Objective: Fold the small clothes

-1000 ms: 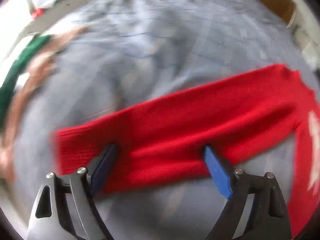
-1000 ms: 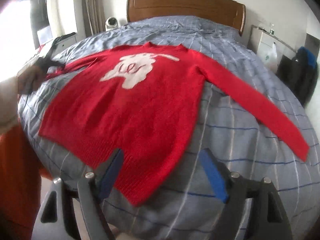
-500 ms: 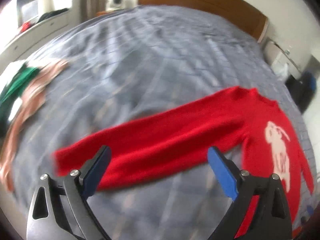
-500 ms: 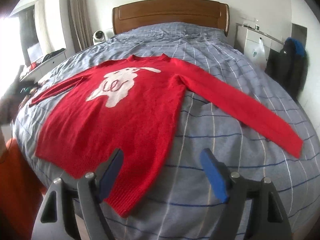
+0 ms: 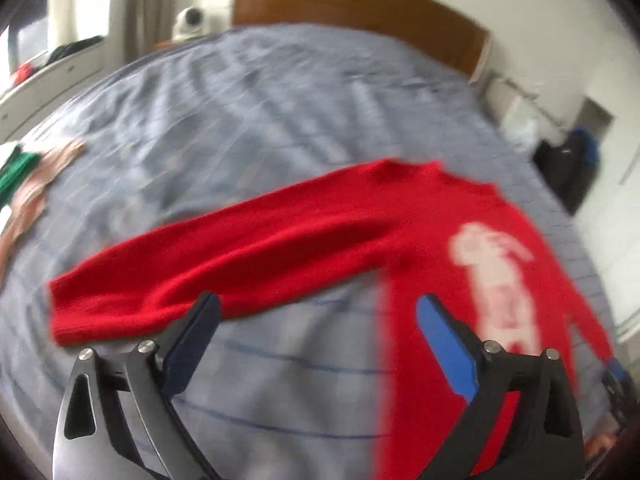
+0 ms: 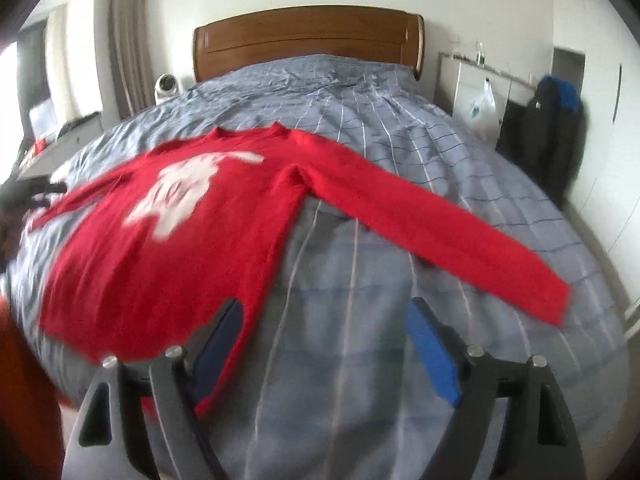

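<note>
- Right now my left tool hangs with its jaws wide apart and nothing between them, just short of the near edge of the left sleeve; I judge it is free so it can take that sleeve next.
- Likewise my right tool holds nothing. Its jaws are still opening, over bare bedding just right of the hem corner, which lies beside its left finger.
- Next out, the red sweater lies face up and flat on the bed, white animal print showing, both sleeves spread wide, the right sleeve reaching toward the bed's right edge. I take that as laid out ready for folding.
- Far left, green and pink clothes sit well apart from it.
- Farthest, the wooden headboard closes the scene.
</note>
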Tool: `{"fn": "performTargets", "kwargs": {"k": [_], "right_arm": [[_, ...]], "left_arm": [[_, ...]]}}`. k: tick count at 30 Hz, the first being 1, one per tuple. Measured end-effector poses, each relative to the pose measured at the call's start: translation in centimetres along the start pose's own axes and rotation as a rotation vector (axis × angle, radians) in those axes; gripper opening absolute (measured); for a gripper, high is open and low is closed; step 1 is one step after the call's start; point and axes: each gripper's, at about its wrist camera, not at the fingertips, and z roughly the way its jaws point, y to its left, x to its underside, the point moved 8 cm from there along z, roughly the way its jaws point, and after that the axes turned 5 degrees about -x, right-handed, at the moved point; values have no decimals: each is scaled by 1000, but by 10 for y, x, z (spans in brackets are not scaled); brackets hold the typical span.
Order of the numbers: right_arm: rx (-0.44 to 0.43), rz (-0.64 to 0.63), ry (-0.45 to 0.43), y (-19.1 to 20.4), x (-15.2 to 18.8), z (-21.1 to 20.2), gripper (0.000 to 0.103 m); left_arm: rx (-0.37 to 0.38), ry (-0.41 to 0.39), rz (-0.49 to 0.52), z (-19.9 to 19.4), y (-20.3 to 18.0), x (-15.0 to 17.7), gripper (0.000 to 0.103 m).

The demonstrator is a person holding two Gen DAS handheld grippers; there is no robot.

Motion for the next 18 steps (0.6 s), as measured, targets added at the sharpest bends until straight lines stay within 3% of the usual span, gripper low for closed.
{"fn": "performTargets", "kwargs": {"k": [4, 8, 11, 12, 14, 18], "right_arm": [[-37, -19, -31, 19, -47, 47, 82], [-81, -3, 24, 30, -65, 107, 82], [-1, 11, 102, 16, -49, 150, 82], [-12, 36, 154, 11, -38, 165, 85], [-59, 73, 144, 9, -36, 165, 90], [-48, 46, 171, 13, -33, 169, 102]], "left_arm": [[50, 1, 36, 18, -65, 1, 99], [61, 23, 29, 57, -108, 23, 99], [-52, 98, 94, 97, -113, 58, 101], [-81, 75, 150, 100, -116, 63, 102], [-135, 44, 205, 96, -121, 62, 103], [-139, 43, 207, 95, -119, 63, 103]]}}
